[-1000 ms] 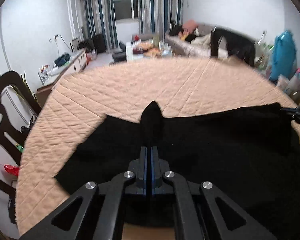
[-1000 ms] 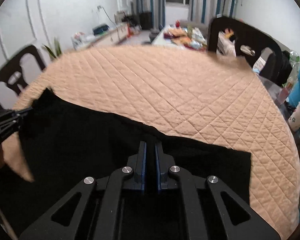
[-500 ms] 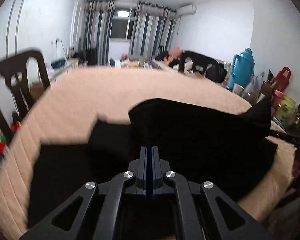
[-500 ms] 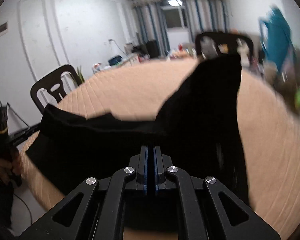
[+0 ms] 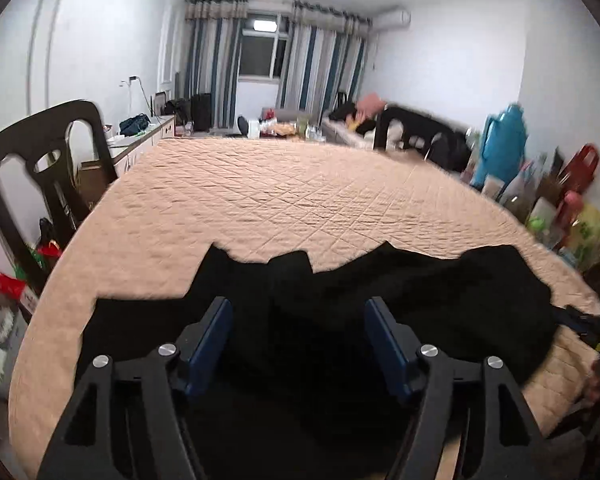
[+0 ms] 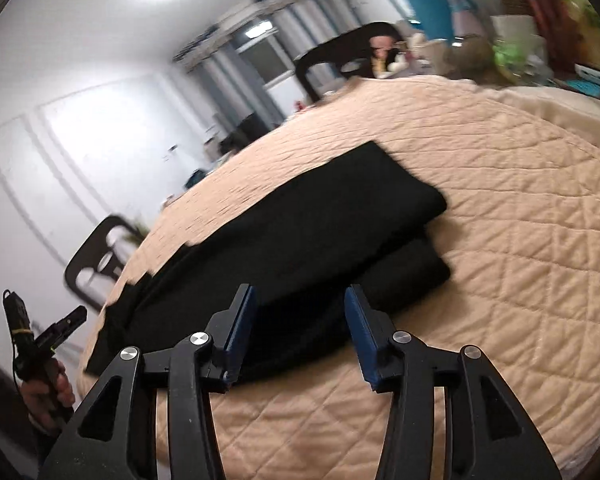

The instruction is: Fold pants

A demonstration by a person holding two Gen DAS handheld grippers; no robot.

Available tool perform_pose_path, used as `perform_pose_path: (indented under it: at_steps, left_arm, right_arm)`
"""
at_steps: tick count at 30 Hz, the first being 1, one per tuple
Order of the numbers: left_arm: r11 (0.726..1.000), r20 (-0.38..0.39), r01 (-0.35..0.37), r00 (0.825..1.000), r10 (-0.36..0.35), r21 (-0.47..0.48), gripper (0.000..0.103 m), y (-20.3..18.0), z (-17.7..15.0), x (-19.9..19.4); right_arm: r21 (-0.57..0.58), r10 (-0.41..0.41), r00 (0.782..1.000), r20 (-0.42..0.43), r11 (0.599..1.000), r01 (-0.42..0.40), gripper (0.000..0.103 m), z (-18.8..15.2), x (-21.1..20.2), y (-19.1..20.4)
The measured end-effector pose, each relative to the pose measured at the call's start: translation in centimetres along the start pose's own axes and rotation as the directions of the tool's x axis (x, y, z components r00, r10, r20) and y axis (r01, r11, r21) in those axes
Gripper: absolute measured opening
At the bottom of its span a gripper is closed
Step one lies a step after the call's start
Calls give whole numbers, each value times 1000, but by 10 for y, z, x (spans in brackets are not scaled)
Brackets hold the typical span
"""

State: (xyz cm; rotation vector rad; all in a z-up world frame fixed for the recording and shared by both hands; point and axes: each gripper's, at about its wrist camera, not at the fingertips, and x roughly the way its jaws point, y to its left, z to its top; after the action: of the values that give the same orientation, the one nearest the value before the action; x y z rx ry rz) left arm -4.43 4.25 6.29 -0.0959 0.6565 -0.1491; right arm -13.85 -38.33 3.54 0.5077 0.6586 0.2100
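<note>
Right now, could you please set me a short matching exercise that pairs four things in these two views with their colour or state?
Things:
1. pants
2. quilted cover
3. left hand-held gripper
4. thermos jug

Colour or state:
A. teal
B. black, folded over itself
C. open, holding nothing
D. peach

Pairs: 1-B, 2-D, 3-C, 4-A. The right hand-held gripper is open as well.
</note>
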Motion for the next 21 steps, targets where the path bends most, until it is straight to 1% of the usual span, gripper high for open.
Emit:
perform_pose_path:
  at_steps: [2, 4, 5, 6, 7, 8, 9, 10, 11, 12, 14, 15, 17, 18, 19, 20, 21]
  left_arm:
    - [1000, -76, -7, 997, 8, 10, 71, -6, 10, 36]
    - [999, -163, -46, 985, 48, 14, 71, -7, 11, 69]
    - [998, -205, -60, 977, 63, 22, 66, -8, 8, 81]
    - [998, -228, -55, 972, 61, 30, 60, -10, 2, 88]
    - [995, -206, -83, 974, 93, 55, 51, -12, -1, 89]
    - [992, -189, -101, 975, 115, 80, 33, -16, -4, 87]
    - [994, -183, -82, 979, 94, 72, 23, -15, -6, 81]
    - [997, -179, -65, 981, 73, 48, 9, -12, -7, 76]
    - [998, -164, -62, 984, 65, 26, 8, -8, -7, 68]
    - [997, -132, -71, 989, 71, 5, 8, -2, -7, 57]
    - [995, -22, -89, 996, 88, -47, 7, 12, -9, 26]
    - [991, 46, -84, 995, 90, -104, 7, 24, -13, 4]
    - [971, 150, -55, 985, 91, -231, 7, 48, -28, -38]
    - [961, 188, -41, 978, 95, -275, 7, 58, -38, -54]
    - [952, 211, -40, 971, 109, -304, 8, 64, -49, -68]
    - [945, 219, -45, 968, 121, -325, 9, 69, -60, -78]
    - [937, 212, -43, 969, 123, -346, 13, 73, -73, -84]
  right_arm:
    - [31, -31, 999, 21, 999, 31, 47, 7, -1, -5]
    - [53, -81, 996, 45, 995, 79, 47, 14, -2, -9]
    - [67, -95, 994, 47, 994, 92, 47, 11, -6, -13]
    - [82, -106, 993, 45, 991, 102, 47, 13, -8, -18]
    - [92, -114, 993, 43, 990, 110, 47, 14, -8, -22]
    - [95, -126, 991, 41, 988, 122, 47, 17, -7, -25]
    - [94, -137, 990, 38, 987, 133, 47, 19, -5, -27]
    - [89, -167, 986, 30, 982, 164, 47, 24, 0, -27]
    - [101, -199, 980, 26, 975, 196, 47, 27, 1, -29]
    - [128, -224, 974, 26, 967, 219, 47, 28, 0, -33]
    - [166, -211, 977, 18, 965, 205, 47, 32, 3, -40]
    - [167, -207, 978, 6, 965, 203, 47, 32, 5, -42]
    - [158, -192, 981, -15, 969, 192, 47, 32, 10, -45]
    - [155, -179, 984, -22, 971, 180, 47, 30, 12, -45]
    - [156, -180, 983, -22, 971, 181, 47, 30, 15, -47]
    - [162, -180, 983, -21, 970, 181, 47, 29, 15, -48]
    - [171, -174, 985, -18, 970, 175, 47, 29, 16, -50]
